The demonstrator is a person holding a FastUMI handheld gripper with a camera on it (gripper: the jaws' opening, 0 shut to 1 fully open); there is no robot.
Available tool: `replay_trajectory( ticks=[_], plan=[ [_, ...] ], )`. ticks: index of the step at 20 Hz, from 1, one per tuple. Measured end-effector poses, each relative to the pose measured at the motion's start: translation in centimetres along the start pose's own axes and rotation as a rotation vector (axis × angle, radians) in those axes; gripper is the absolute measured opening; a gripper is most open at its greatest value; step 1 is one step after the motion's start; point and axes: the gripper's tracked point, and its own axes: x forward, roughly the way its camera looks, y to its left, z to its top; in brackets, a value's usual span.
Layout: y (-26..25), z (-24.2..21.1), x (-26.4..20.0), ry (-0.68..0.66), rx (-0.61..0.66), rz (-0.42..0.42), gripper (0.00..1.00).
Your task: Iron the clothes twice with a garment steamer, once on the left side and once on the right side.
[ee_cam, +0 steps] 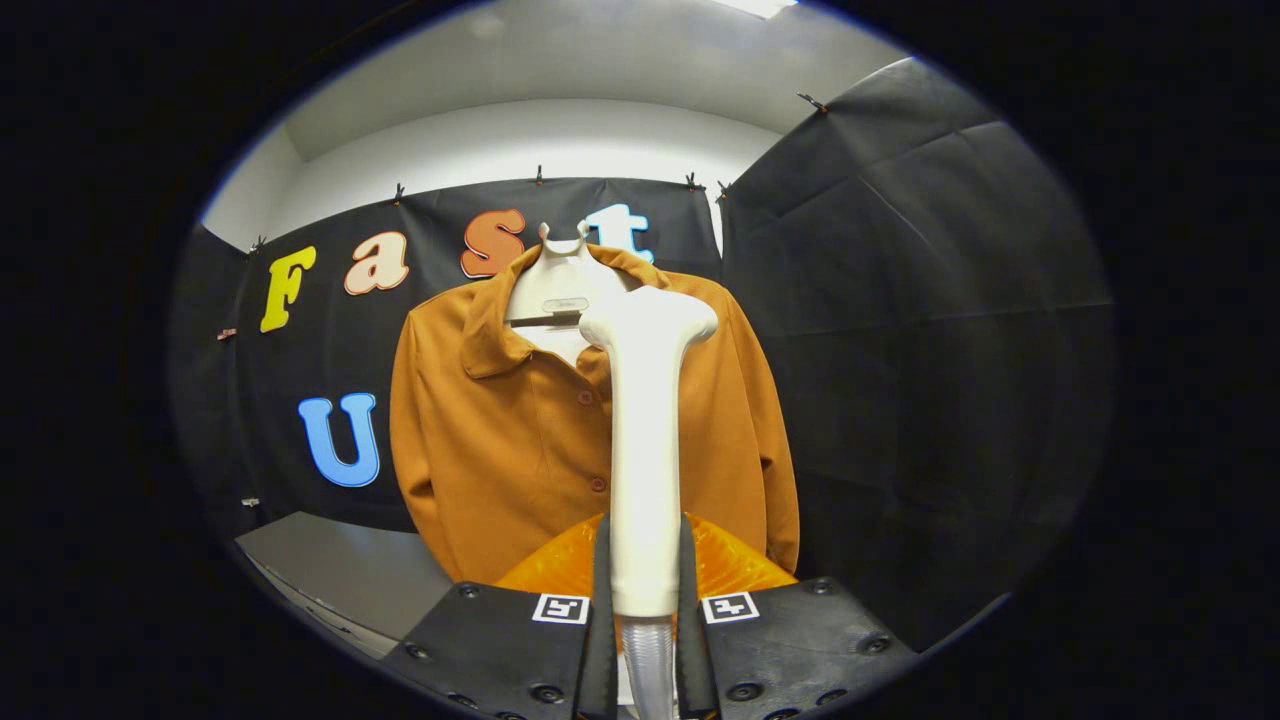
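Hanging on the booth's dark cloth wall (900,300), an orange-brown shirt (500,440) faces the camera from a pale hanger form (550,285) that fills its open collar. To the far left, low down, a grey worktop (340,570) runs along the foot of the wall, well apart from the garment's left sleeve. The shirt's front placket with its small buttons (598,483) runs down just left of the steamer. Moving toward the middle, the garment steamer (645,440) stands upright between the gripper's fingers, its pale handle rising in front of the shirt's chest and its wide head (650,318) level with the collar, turned toward the fabric; whether the head touches the cloth cannot be told. A ribbed grey hose (648,660) leaves the bottom of the handle. The gripper (645,590) is closed narrowly around the handle's lower end, both fingers pressing its sides. Behind the fingers lies an orange, textured surface (725,565). Further right, the shirt's other sleeve hangs straight down against the wall's black cloth.
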Motion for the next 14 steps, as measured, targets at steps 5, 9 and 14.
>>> replay_trajectory(
  ticks=[5, 9, 14],
  plan=[
    [0.1, -3.4, 1.0, 0.061, -0.006, 0.005, 0.26],
    [-0.3, -6.8, 0.5, 0.125, 0.001, -0.002, 0.27],
    [-1.5, -12.0, -0.9, 0.228, -0.003, -0.034, 0.26]
  ],
)
